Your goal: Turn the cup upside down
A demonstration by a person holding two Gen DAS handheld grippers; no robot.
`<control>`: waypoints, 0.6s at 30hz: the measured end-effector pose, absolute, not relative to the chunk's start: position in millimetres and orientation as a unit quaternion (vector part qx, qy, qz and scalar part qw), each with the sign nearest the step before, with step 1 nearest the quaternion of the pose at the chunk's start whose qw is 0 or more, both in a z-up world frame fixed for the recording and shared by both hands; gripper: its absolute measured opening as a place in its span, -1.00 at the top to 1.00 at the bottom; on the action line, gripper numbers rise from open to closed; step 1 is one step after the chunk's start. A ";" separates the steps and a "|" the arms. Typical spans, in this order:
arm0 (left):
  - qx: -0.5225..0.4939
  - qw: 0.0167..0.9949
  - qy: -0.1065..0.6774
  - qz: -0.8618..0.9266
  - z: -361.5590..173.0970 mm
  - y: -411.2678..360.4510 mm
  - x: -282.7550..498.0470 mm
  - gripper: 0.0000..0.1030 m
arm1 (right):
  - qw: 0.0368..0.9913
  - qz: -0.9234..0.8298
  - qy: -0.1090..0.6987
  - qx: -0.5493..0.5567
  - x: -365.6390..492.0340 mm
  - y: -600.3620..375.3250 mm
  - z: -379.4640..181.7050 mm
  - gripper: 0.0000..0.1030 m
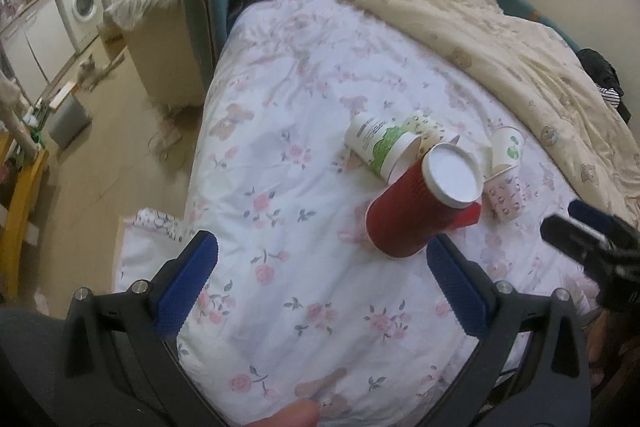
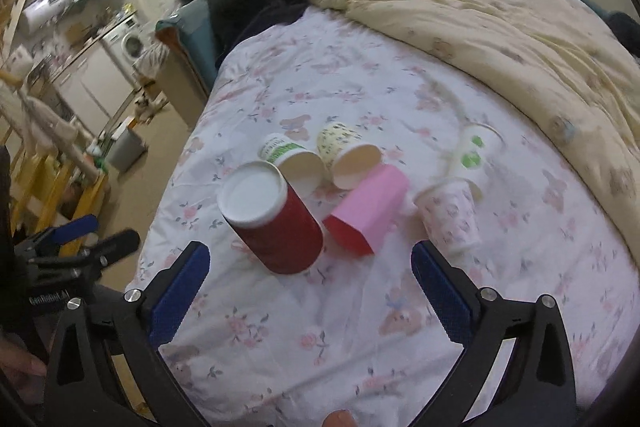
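You held both grippers released, jaws spread. The red ribbed paper cup [image 2: 276, 223] stood base-up on the floral bedsheet [image 2: 360, 347], axis near vertical, just ahead of your right gripper [image 2: 308, 291]; it lay right of your left gripper [image 1: 320, 291].

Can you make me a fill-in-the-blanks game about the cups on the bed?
The red cup stands with its white base facing ____.
The pink cup beside it lies on its ____.
Both tools, left tool and right tool, have fingers spread ____.
The cups rest on a ____ bedsheet.

Missing words: up; side; open; flowery
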State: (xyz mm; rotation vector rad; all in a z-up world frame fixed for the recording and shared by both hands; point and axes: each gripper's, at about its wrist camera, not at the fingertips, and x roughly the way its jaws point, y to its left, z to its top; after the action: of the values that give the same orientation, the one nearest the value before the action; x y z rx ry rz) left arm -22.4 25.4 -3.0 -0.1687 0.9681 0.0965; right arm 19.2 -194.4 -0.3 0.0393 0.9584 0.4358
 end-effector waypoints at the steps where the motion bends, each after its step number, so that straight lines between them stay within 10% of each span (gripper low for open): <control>1: -0.080 0.882 0.462 0.044 -2.4 23.9 -23.5 -1.00 | 0.866 0.204 0.456 0.020 16.1 -195.7 -1.2 -1.00; 18: -0.032 0.902 0.430 0.034 -4.2 -1.4 -28.5 -1.00 | 0.894 0.165 0.415 0.047 -4.7 -210.0 -12.2 -1.00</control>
State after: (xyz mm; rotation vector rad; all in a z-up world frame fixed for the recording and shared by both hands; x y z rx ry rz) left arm -28.5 -1.4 -4.2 -0.0667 0.8893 0.0712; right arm -4.7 -210.0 -12.2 0.0968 0.8601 0.3422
